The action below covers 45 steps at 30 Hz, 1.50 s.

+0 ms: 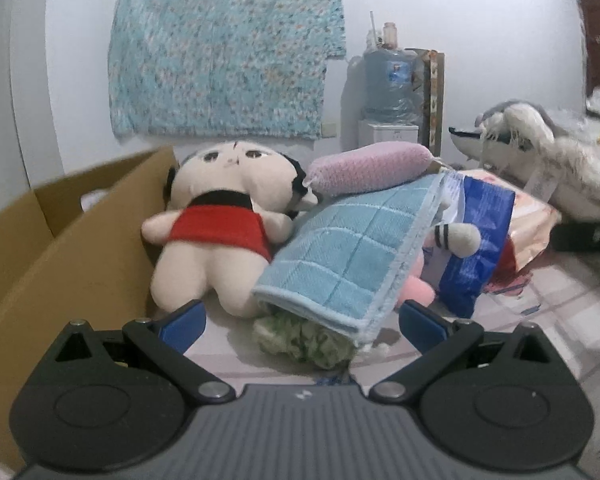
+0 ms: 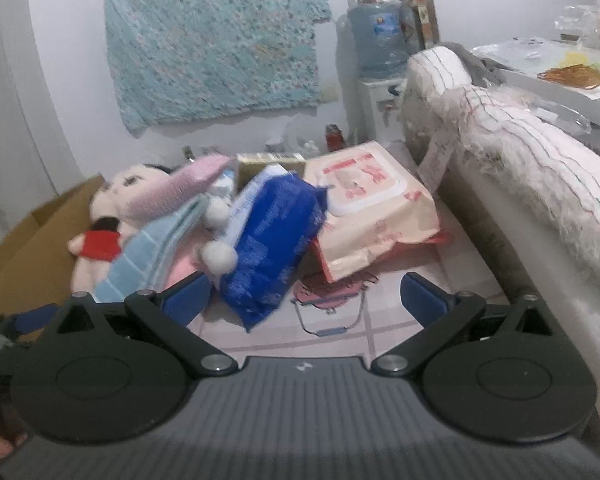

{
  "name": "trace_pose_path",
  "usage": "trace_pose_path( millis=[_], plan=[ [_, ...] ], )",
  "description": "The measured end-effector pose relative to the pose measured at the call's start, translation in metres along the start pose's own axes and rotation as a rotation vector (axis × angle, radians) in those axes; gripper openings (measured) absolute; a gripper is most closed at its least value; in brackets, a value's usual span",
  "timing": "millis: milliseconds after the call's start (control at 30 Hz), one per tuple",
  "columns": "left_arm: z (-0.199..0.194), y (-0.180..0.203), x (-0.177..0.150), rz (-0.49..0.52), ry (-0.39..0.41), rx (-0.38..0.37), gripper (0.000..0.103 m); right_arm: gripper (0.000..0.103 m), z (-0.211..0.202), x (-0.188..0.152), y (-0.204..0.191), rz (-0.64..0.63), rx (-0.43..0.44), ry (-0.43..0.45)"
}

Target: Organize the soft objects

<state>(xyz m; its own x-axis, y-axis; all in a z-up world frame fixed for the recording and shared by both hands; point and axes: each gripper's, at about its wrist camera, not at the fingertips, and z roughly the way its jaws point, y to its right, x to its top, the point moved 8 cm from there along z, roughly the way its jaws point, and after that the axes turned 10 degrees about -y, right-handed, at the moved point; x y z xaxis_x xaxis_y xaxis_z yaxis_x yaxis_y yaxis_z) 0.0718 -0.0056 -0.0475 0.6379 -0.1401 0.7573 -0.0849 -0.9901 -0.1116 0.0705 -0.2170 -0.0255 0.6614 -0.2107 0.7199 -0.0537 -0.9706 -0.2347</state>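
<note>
A pile of soft things lies on the tiled surface. A plush doll [image 1: 216,228] in a red top lies on its back beside a cardboard box [image 1: 60,248]. A blue quilted cloth [image 1: 348,256] leans over a green fluffy item [image 1: 304,340]. A pink knitted roll [image 1: 372,166] lies on top. My left gripper [image 1: 302,322] is open and empty, just short of the cloth's lower edge. My right gripper [image 2: 306,304] is open and empty, in front of a blue soft pack [image 2: 272,240] and a wet-wipes pack [image 2: 372,204]. The doll [image 2: 108,216] and cloth [image 2: 152,248] show at its left.
A grey and white plush animal [image 1: 540,152] lies at the right, also seen in the right wrist view [image 2: 520,156] on a pale ledge. A water bottle [image 1: 392,80] stands by the back wall. A patterned blue cloth [image 1: 224,48] hangs on the wall.
</note>
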Motion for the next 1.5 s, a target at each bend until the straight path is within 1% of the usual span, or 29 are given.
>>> trace_pose_path(
  millis=[67, 133, 200, 300, 367, 433, 600, 733, 867, 967, 1067, 1167, 1233, 1367, 1433, 1500],
  plan=[
    [0.003, 0.001, -0.001, 0.013, -0.003, 0.009, 0.103, 0.102, -0.001, 0.002, -0.001, -0.003, 0.012, 0.005],
    [0.009, 0.001, -0.005, 0.004, -0.028, -0.013, 0.103, 0.102, 0.0, 0.003, -0.002, -0.01, 0.018, 0.001],
    [0.016, 0.002, -0.011, -0.005, -0.07, -0.033, 0.103, 0.102, 0.002, 0.002, -0.002, -0.002, 0.027, -0.003],
    [0.02, 0.006, -0.015, 0.013, -0.083, -0.035, 0.103, 0.102, 0.003, 0.001, 0.0, 0.037, 0.046, 0.002],
    [0.02, 0.009, -0.016, 0.042, -0.073, -0.017, 0.103, 0.102, 0.005, 0.001, 0.001, 0.048, 0.052, 0.001],
    [0.019, 0.012, -0.018, 0.065, -0.06, 0.006, 0.103, 0.102, 0.006, 0.0, 0.002, 0.048, 0.04, -0.006],
    [0.013, 0.016, -0.018, 0.096, -0.03, 0.027, 0.103, 0.102, 0.011, -0.005, 0.005, 0.051, 0.028, -0.027],
    [0.01, 0.014, -0.015, 0.081, -0.02, 0.042, 0.103, 0.101, 0.012, -0.005, 0.005, 0.056, 0.024, -0.02],
    [0.0, 0.011, -0.008, 0.057, 0.017, 0.013, 0.103, 0.099, 0.013, -0.004, 0.006, 0.062, 0.04, -0.018],
    [-0.004, 0.006, 0.0, 0.045, 0.049, 0.002, 0.103, 0.099, 0.016, -0.006, 0.008, 0.08, 0.056, -0.037],
    [-0.005, 0.002, 0.013, 0.021, 0.073, -0.052, 0.096, 0.096, 0.019, -0.001, 0.011, 0.107, 0.098, -0.049],
    [0.001, 0.003, 0.032, -0.003, 0.069, -0.146, 0.096, 0.095, 0.02, 0.01, 0.011, 0.096, 0.111, -0.042],
    [0.006, 0.005, 0.041, 0.006, 0.067, -0.193, 0.096, 0.095, 0.024, 0.016, 0.01, 0.078, 0.123, -0.052],
    [0.021, 0.009, 0.055, 0.036, 0.049, -0.227, 0.097, 0.094, 0.048, 0.032, 0.005, 0.054, 0.147, -0.1],
    [0.026, 0.005, 0.061, 0.019, 0.046, -0.241, 0.097, 0.094, 0.057, 0.043, 0.001, 0.035, 0.138, -0.093],
    [0.028, 0.001, 0.068, -0.002, 0.051, -0.276, 0.097, 0.094, 0.059, 0.056, -0.006, 0.01, 0.159, -0.074]
  ],
)
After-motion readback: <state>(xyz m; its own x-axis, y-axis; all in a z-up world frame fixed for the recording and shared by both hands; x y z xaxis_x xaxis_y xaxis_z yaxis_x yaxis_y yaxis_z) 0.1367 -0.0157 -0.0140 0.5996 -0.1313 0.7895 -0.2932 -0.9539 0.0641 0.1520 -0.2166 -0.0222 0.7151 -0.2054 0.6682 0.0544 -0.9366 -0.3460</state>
